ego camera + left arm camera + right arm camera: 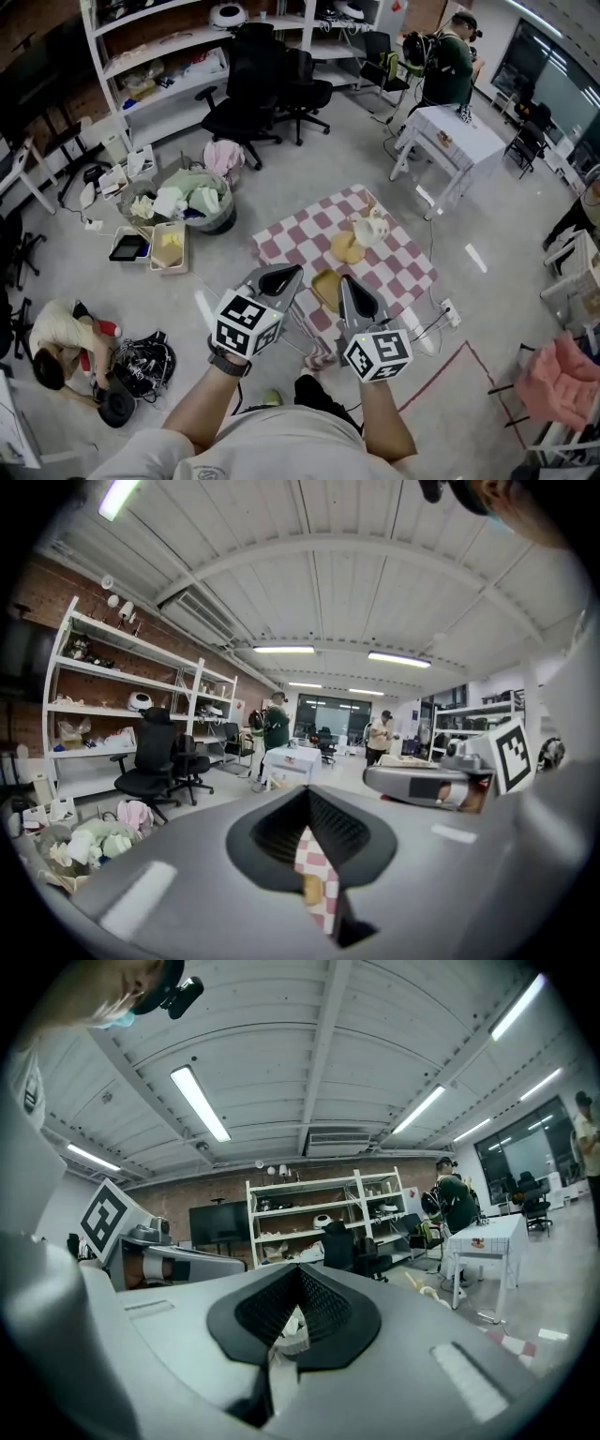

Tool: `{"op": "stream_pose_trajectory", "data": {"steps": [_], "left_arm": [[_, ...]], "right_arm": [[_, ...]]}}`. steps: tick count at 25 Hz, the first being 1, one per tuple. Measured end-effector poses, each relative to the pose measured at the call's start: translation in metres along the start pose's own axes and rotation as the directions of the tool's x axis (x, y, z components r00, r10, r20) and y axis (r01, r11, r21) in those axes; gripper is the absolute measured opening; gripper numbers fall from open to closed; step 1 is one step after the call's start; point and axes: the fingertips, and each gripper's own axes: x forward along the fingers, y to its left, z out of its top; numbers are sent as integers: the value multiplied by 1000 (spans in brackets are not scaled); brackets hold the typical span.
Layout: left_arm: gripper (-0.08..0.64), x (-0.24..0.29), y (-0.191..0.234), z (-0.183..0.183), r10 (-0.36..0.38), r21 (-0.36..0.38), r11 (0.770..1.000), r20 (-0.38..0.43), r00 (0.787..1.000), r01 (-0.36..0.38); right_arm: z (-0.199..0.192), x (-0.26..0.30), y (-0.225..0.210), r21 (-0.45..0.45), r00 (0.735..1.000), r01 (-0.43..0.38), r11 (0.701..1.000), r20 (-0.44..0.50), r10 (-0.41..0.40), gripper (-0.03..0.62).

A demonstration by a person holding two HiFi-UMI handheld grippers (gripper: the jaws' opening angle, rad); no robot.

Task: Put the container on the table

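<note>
A small table with a red-and-white checked cloth [309, 230] stands on the floor right in front of me. On it lie a tan shallow container [327, 287] near the front edge, a second tan piece [348, 247] and a white jug-like object [372, 228] farther back. My left gripper [280, 276] hovers above the table's front left edge, jaws shut and empty. My right gripper [352, 288] hangs just right of the tan container, also shut with nothing in it. The left gripper view shows the checked cloth [317, 878] through the slit between the jaws.
A round basket of cloths [192, 200] and flat trays [169, 247] sit on the floor to the left. Office chairs [251, 92] and shelves stand behind. A white table [452, 138] with a person [450, 64] stands at the back right. Someone crouches at the lower left [58, 341].
</note>
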Motion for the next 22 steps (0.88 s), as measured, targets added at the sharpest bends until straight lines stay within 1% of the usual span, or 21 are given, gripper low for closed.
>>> {"op": "stream_pose_trajectory", "data": {"steps": [6,22], "left_arm": [[6,-14,-2,11,2,18,1000,34,999,-3],[6,-26,-6,17,-2,29,1000,54,999,1]], "right_arm": [[9,-4,14,-24,1000,-5,1000,24,6,9],[14,-10,27,-42,999,-4,999,35,6,9]]}}
